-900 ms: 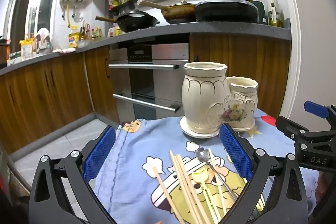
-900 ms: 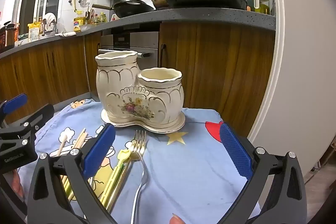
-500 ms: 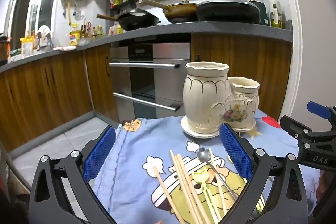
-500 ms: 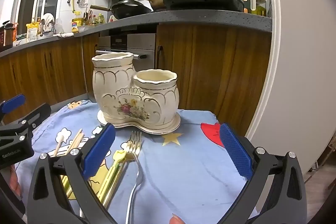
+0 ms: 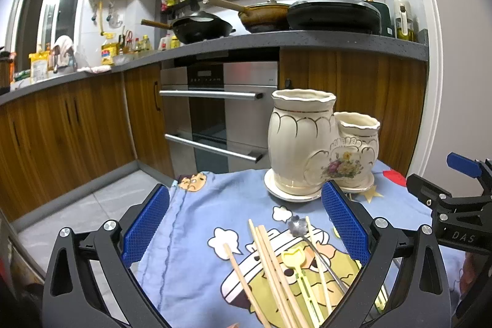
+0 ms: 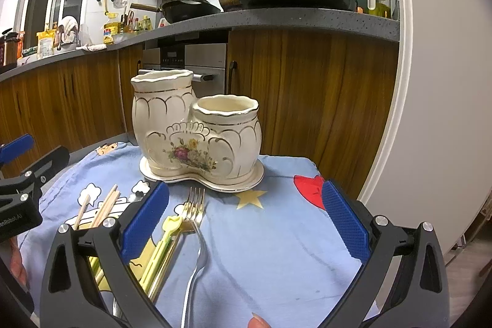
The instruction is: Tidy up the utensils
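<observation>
"DAS" | on right tongs [image 5: 458,205] || "enRobot.AI" | on left tongs [image 6: 18,199]

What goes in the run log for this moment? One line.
phase: before pick | left tongs: open, empty | right tongs: open, empty | chopsticks, fork: on cloth | holder: looks empty

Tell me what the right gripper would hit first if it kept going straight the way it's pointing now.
Probably the blue cartoon tablecloth beside the silver fork, since the open right gripper tilts slightly downward. If it cleared the cloth, the cream ceramic utensil holder comes next. Depth is uncertain.
</observation>
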`<state>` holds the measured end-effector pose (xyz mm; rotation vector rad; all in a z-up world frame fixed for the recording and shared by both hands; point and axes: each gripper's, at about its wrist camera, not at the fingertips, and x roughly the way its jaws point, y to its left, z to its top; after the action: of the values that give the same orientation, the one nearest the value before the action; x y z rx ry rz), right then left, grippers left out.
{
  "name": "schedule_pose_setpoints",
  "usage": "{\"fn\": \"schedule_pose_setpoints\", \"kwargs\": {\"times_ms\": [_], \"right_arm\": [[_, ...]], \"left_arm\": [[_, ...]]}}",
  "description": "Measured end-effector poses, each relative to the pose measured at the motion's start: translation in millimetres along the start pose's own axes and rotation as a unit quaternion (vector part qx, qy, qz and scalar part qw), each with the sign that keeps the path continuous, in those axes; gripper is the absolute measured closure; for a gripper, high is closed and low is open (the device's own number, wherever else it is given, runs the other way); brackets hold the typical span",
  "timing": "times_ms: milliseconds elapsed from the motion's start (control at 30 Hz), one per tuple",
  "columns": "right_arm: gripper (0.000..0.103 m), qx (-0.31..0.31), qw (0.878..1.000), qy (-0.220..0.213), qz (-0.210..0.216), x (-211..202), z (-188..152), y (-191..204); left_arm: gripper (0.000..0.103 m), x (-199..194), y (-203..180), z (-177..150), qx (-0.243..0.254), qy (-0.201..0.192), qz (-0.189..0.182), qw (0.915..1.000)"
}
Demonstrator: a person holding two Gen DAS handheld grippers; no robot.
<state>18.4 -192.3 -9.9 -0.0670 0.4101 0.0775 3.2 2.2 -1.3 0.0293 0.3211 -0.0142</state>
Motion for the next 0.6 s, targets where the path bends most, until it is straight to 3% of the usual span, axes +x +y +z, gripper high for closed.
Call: {"fn": "schedule_pose_setpoints", "kwargs": {"times_ms": [600], "right_arm": [[0.005, 0.0, 1.0, 0.004, 0.002, 1.6, -2.5, 2.8]], "left_arm": [[0.005, 0.3, 0.4, 0.1, 0.0, 0.0, -0.001, 1.0]]}}
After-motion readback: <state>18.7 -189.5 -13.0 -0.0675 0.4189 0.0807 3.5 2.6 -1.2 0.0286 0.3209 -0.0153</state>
